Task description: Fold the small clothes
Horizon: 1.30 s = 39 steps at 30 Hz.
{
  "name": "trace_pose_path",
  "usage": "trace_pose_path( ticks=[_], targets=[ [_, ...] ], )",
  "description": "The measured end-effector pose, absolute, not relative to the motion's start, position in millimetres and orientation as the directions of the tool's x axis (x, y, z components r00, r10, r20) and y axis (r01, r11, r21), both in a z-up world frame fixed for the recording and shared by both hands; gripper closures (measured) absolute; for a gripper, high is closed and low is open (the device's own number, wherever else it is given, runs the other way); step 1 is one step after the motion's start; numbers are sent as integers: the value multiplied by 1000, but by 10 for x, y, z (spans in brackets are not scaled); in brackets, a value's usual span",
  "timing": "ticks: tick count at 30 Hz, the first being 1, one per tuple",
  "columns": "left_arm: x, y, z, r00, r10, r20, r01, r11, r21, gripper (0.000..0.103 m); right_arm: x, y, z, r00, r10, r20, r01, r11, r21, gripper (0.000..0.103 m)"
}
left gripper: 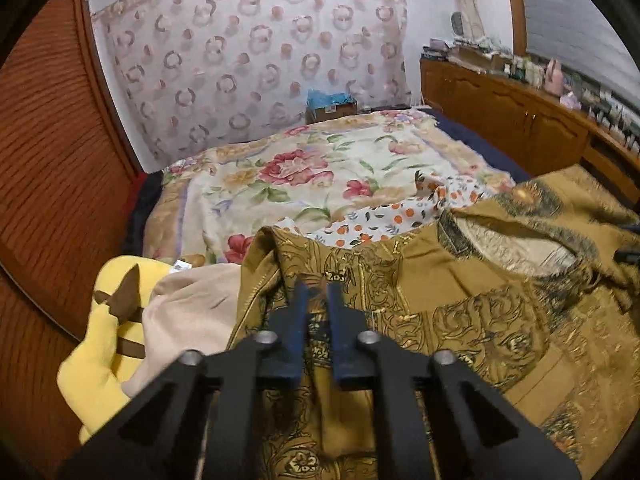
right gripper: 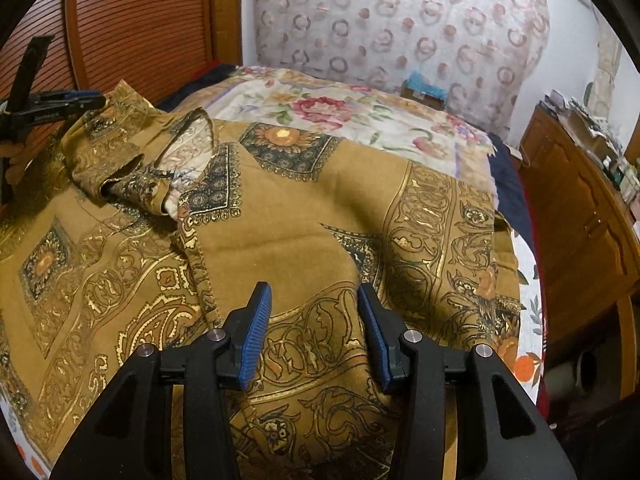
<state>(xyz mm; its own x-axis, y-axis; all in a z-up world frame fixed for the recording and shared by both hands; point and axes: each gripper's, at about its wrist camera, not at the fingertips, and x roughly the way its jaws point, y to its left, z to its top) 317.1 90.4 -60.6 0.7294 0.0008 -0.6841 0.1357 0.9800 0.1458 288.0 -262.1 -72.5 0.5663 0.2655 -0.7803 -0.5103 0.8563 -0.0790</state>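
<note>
A mustard-brown patterned shirt [right gripper: 288, 216] lies spread on the bed, its collar [right gripper: 192, 160] toward the far left. My right gripper [right gripper: 314, 296] is open and empty just above the shirt's lower front. My left gripper [left gripper: 318, 288] is shut on a fold of the shirt [left gripper: 440, 300] near its shoulder edge; it also shows in the right wrist view [right gripper: 86, 101] at the far left, pinching the lifted fabric. A white garment with orange fruit print [left gripper: 384, 216] lies under the shirt.
The bed carries a floral blanket [left gripper: 304, 172]. A yellow plush [left gripper: 108, 320] and a beige cloth [left gripper: 192, 312] lie at the bed's left. A wooden cabinet [right gripper: 580, 208] stands on the right, a slatted wooden door [right gripper: 132, 20] on the left, a curtain [left gripper: 248, 52] behind.
</note>
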Motion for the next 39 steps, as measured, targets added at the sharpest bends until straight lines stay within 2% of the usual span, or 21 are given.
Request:
trace_pose_path(
  ticks=[2, 8, 16, 27, 35, 39],
  targets=[
    [3164, 881, -610, 727, -1, -687, 143, 978, 150, 103, 2875, -2633, -723, 568, 267, -778, -508, 858, -77, 58],
    [2921, 877, -441, 761, -34, -648, 149, 981, 123, 103, 2818, -2715, -661, 584, 267, -767, -489, 869, -71, 58],
    [2044, 764, -303, 800, -118, -588, 209, 974, 89, 103, 2657, -2985, -559, 617, 251, -746, -438, 897, -60, 58],
    [1501, 1154, -650, 781, -60, -622, 104, 994, 35, 103, 2420, -3337, -506, 634, 245, -733, -372, 928, -12, 58],
    [1290, 1157, -663, 799, -66, -597, 100, 995, 24, 103, 2233, -3436, -524, 631, 242, -737, -346, 938, 12, 58],
    [1242, 1196, -621, 801, -96, -591, 103, 994, -23, 103, 2174, -3447, -573, 625, 247, -741, -343, 939, 24, 58]
  ],
)
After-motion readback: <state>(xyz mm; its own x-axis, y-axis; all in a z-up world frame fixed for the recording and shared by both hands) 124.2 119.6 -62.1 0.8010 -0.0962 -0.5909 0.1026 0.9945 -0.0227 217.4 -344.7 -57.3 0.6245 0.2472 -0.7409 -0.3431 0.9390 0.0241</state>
